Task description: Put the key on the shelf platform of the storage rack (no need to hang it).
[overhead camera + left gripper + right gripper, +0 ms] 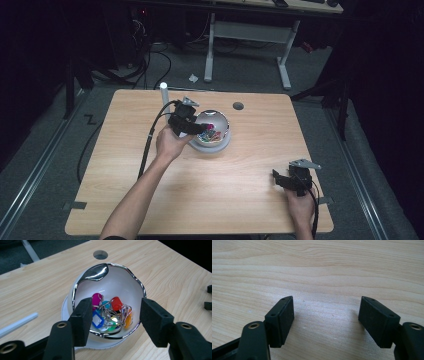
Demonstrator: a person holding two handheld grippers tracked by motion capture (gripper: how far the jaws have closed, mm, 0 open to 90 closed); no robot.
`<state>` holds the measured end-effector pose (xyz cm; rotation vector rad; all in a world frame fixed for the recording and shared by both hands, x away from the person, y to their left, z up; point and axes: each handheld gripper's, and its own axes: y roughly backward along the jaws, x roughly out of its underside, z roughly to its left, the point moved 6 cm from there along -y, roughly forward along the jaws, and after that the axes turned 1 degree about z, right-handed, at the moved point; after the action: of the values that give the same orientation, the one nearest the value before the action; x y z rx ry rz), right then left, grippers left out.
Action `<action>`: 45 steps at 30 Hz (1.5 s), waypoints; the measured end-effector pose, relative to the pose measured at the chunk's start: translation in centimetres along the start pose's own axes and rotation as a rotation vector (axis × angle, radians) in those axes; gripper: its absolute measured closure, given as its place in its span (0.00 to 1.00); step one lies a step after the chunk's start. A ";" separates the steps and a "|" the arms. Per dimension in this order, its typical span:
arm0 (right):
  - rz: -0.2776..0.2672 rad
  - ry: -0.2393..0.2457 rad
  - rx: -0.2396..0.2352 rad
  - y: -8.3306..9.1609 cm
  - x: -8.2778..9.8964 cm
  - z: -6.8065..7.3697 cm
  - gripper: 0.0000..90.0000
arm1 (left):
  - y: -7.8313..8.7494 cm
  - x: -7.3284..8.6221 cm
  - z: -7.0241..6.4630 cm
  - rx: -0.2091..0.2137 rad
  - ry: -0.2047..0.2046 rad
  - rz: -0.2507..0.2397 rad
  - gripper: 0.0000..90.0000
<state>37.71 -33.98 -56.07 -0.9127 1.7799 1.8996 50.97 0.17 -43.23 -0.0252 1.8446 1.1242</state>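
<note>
We see bowl (107,285) of coloured key tags (110,313) between left gripper (115,315) jaws, released; right gripper (325,317) released over bench (324,270).

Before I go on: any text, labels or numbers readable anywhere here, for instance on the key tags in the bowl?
No readable text in any view.
Key tags in the bowl: the blue tag has a white label window, and no writing can be made out on it.
Left gripper and right gripper: no markings.
Table: plain wood grain.
</note>
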 end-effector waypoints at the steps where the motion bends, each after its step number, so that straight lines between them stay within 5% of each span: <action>1: 0.000 0.000 0.000 0.0 0.0 0.0 0.32 | 0.3 0.0 0.0 0.003 0.003 -0.007 0.48; 21: 0.002 0.000 0.002 0.0 0.0 0.0 0.32 | 4.7 1.3 -0.1 0.006 -0.029 -0.094 0.47; 32: 0.002 -0.001 0.003 0.0 0.0 0.0 0.32 | 7.5 2.9 0.6 -0.022 0.044 -0.132 0.46; 45: 0.002 -0.002 0.003 0.0 0.0 0.0 0.32 | 10.2 5.0 1.8 -0.056 0.074 -0.162 0.46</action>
<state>37.69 -33.94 -56.08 -0.9085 1.7828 1.8975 44.88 9.35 -40.12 -0.2476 1.8404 1.0737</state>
